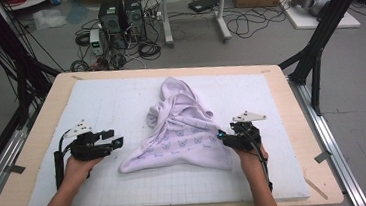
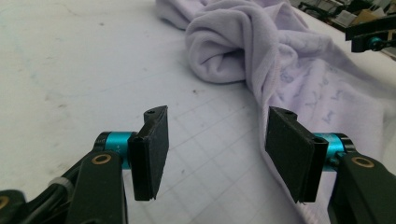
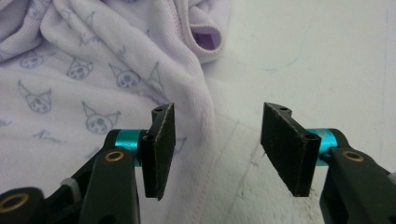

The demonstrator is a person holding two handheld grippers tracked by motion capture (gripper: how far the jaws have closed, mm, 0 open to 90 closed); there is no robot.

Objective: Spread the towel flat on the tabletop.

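Garment [image 1: 183, 133] position: we see a pale lilac piece of clothing with a small printed pattern lying crumpled near the middle of the white gridded mat [image 1: 97, 115] on the table [image 1: 50, 102], its wide hem toward the person and its bunched upper part pointing away. We hold the left hand-held gripper [image 1: 116, 141] just beside the garment's left hem corner — jaws spread, nothing between them. The right hand-held gripper [image 1: 220, 137] sits at the garment's right edge; its jaws stand apart, and in the right gripper view the hem [image 3: 201, 116] lies under the left pad [image 3: 161, 149] without being pinched.
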